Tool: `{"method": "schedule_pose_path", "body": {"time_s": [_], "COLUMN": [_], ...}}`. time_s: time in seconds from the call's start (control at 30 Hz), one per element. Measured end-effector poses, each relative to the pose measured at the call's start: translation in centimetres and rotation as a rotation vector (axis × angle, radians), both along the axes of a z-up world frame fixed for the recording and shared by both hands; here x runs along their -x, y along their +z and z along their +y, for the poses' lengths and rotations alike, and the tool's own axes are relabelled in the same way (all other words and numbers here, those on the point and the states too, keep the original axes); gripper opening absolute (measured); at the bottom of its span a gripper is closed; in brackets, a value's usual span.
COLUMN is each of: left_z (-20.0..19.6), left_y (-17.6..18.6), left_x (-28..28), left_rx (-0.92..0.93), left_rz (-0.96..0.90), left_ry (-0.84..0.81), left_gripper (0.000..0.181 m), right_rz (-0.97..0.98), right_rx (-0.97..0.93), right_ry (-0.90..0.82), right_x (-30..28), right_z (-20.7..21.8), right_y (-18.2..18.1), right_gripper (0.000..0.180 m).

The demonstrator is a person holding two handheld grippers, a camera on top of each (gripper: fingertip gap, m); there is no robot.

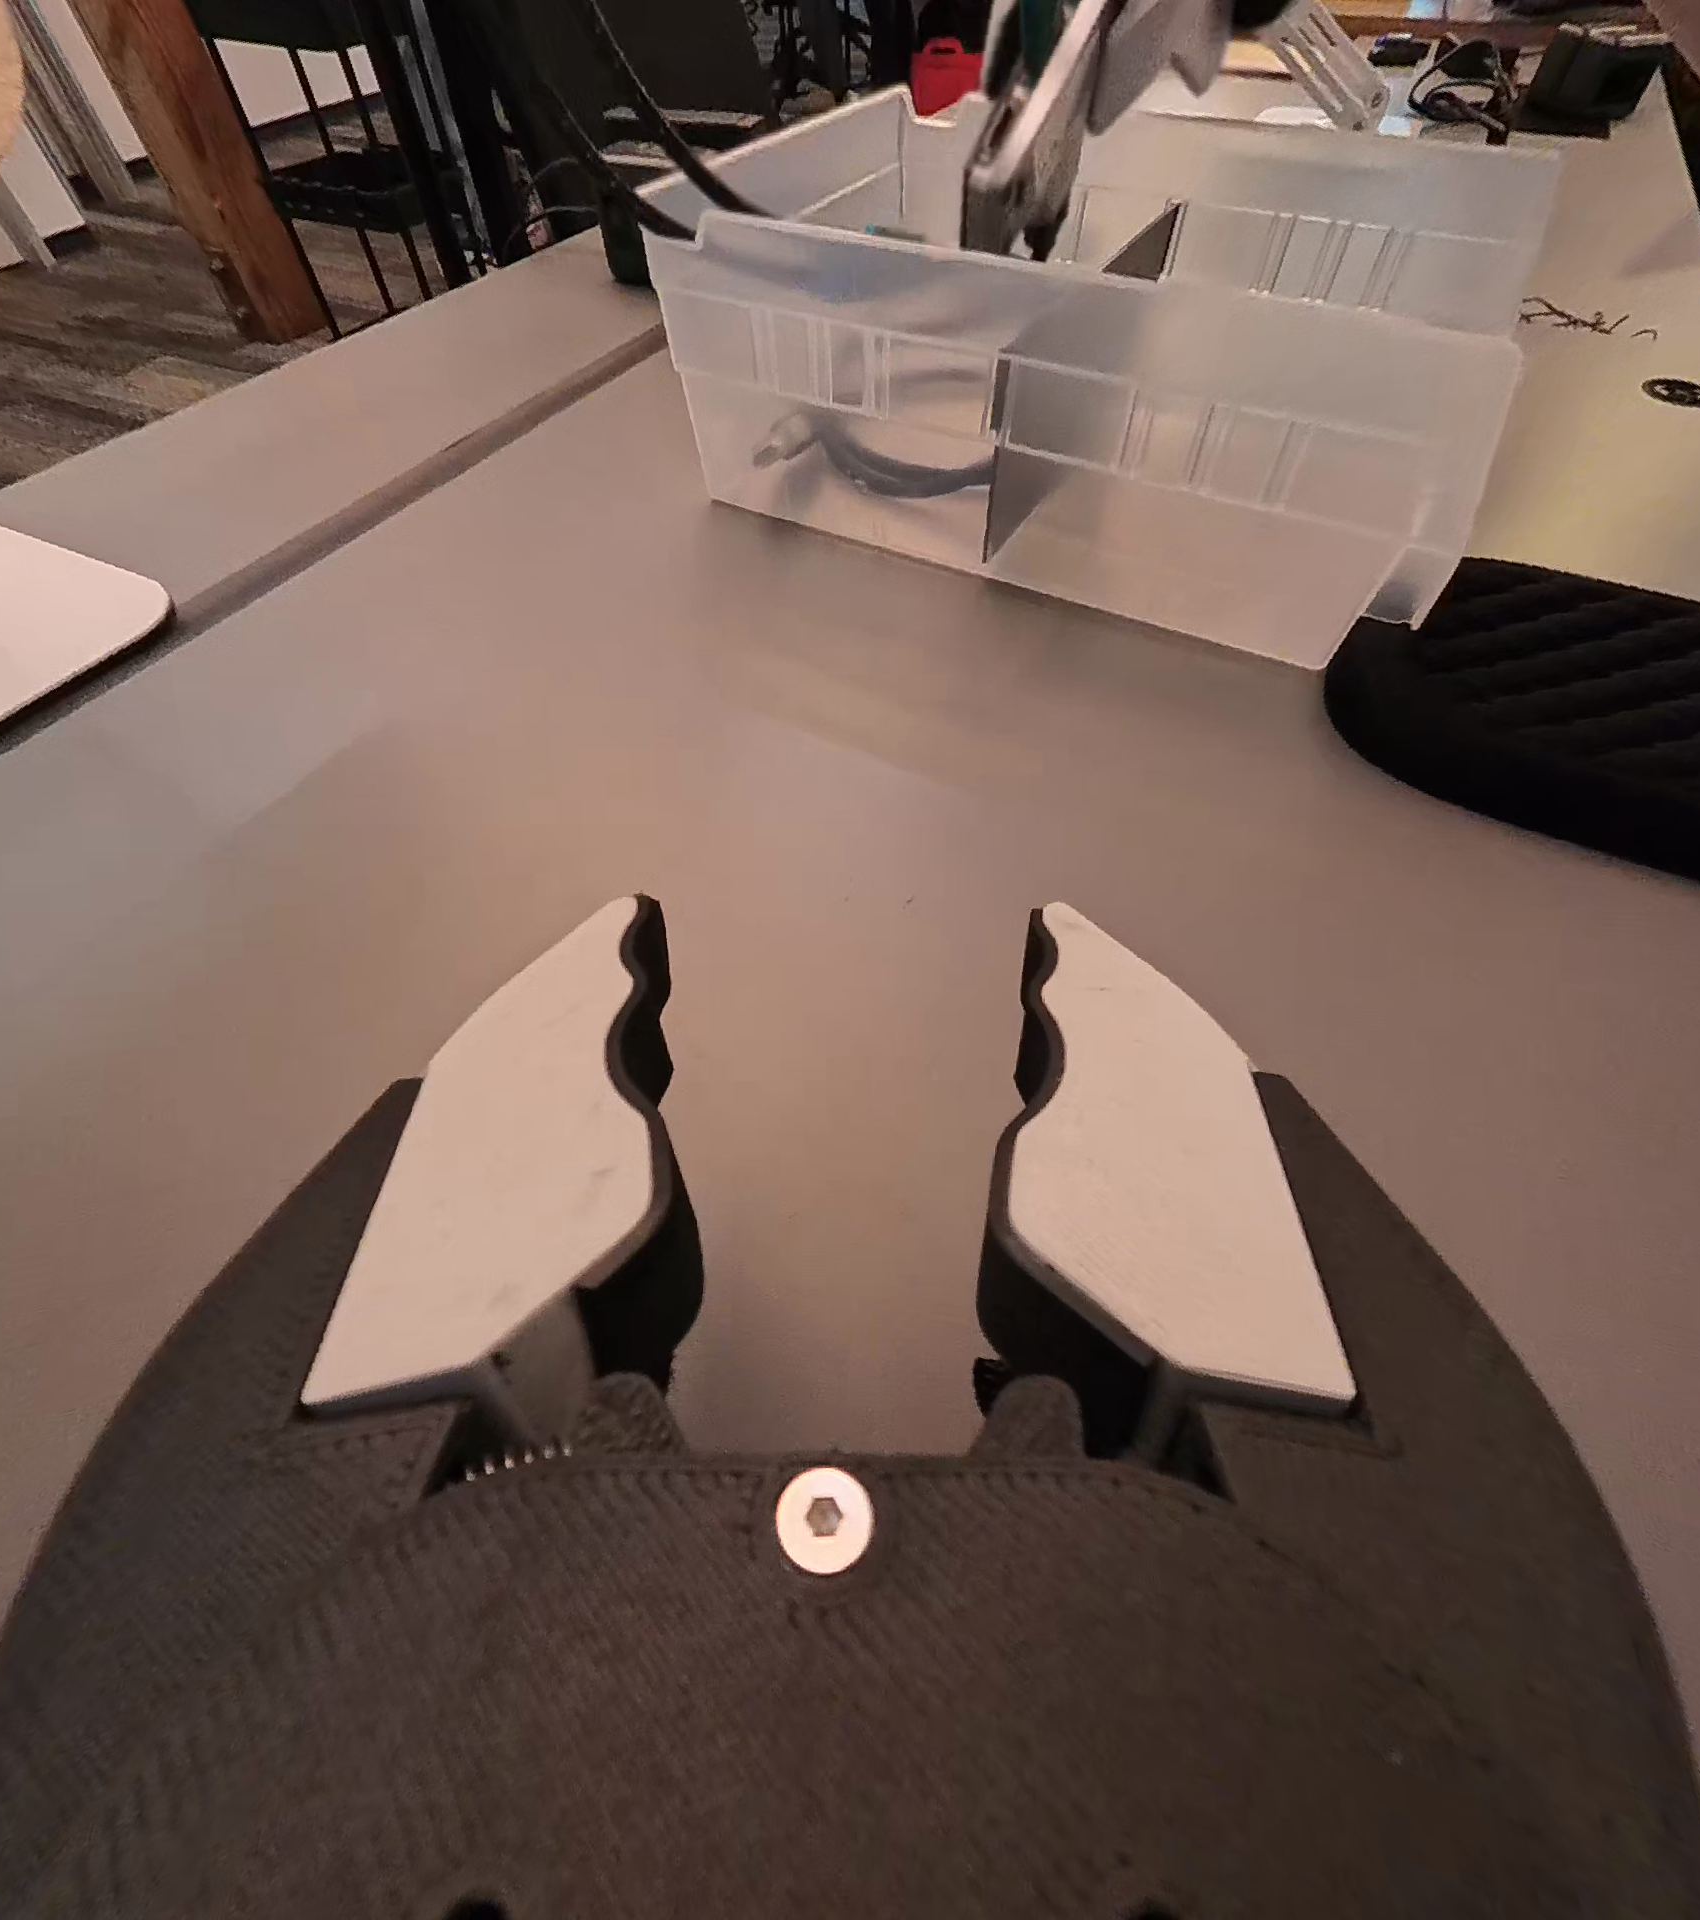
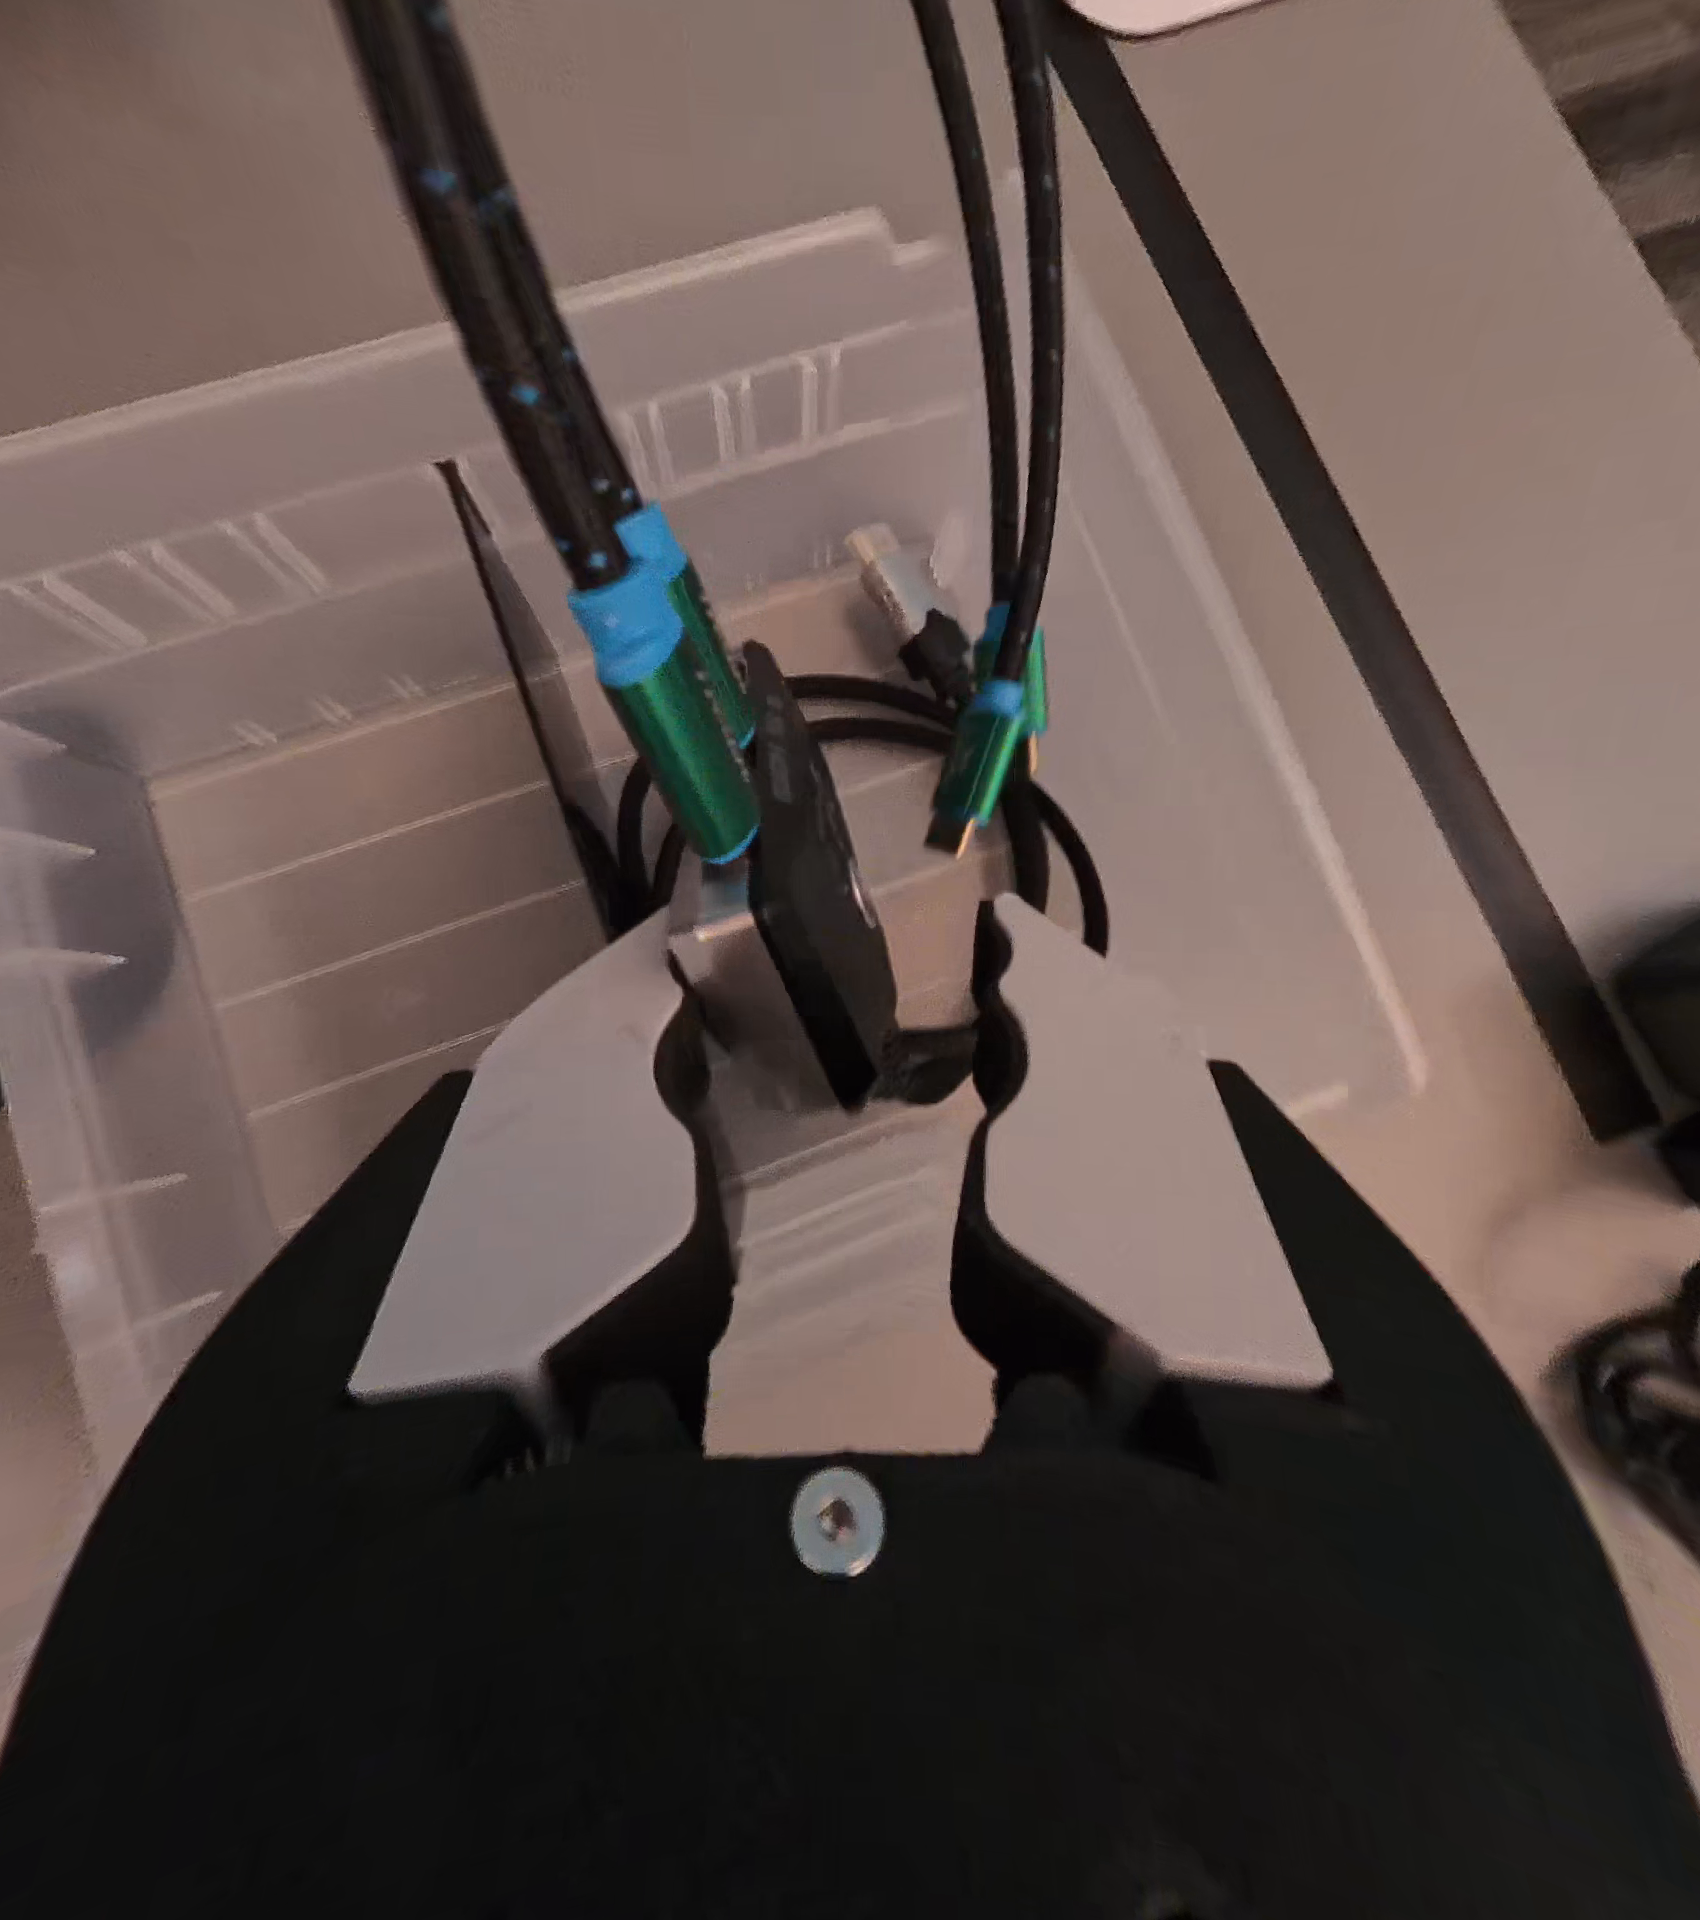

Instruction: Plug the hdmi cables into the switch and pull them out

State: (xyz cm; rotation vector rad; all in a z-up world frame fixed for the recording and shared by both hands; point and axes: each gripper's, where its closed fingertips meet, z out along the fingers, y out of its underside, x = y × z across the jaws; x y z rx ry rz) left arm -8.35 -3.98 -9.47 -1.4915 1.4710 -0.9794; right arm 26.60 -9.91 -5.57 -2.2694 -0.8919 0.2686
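The right claw (image 2: 830,935) is gripping the switch (image 2: 820,914) above the clear bin (image 2: 202,727), one green-plugged cable (image 2: 690,727) sitting plugged in, another (image 2: 991,748) dangling loose beside it. The left claw (image 1: 846,935) is hovering open and empty over the worktop (image 1: 513,779), short of the bin.

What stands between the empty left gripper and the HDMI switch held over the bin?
Only bare table top and the clear bin's near wall lie ahead of the open left gripper. The switch sits in the right gripper above the bin, with green plugs attached, so an approach over the rim looks unobstructed.
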Motion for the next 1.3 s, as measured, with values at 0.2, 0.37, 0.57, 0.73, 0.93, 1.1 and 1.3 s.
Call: {"method": "schedule_pose_path", "body": {"time_s": [0.2, 0.37, 0.57, 0.73, 0.93, 1.1, 1.3], "left_z": [-0.2, -0.9, -2.0, -2.6, -2.0, -0.9, 1.4], "left_y": [1.5, 2.4, 2.8, 3.0, 3.7, 4.1, 9.0], "left_x": [0.2, 0.1, 0.0, -0.1, 0.3, 0.7, 2.8], "left_rx": [0.001, -0.003, -0.015, -0.046, -0.032, -0.026, -0.072], "left_rz": [-0.045, -0.069, -0.077, -0.075, -0.099, -0.11, -0.212], "left_ry": [-0.001, -0.013, -0.043, -0.053, -0.04, -0.019, 0.057], "left_gripper": [0.065, 0.065, 0.065, 0.065, 0.064, 0.064, 0.065], "right_rz": [0.091, -0.001, 0.096, 0.203, 0.191, 0.095, 0.104], "right_rx": [-0.135, -0.144, 0.054, 0.383, 0.433, 0.485, 0.469], "right_ry": [-0.28, -0.571, -0.767, -0.989, -1.106, -1.103, -1.068], "right_x": [-1.0, -2.1, -1.3, -1.3, -1.3, -1.6, -1.5], "right_z": [-3.5, -7.6, -10.2, -10.5, -9.7, -9.3, -8.9], "right_y": [1.4, -0.9, -3.0, -6.8, -6.9, -7.0, -6.4], "right_gripper": [0.056, 0.075, 0.068, 0.01, 0.007, 0.007, 0.015]}}
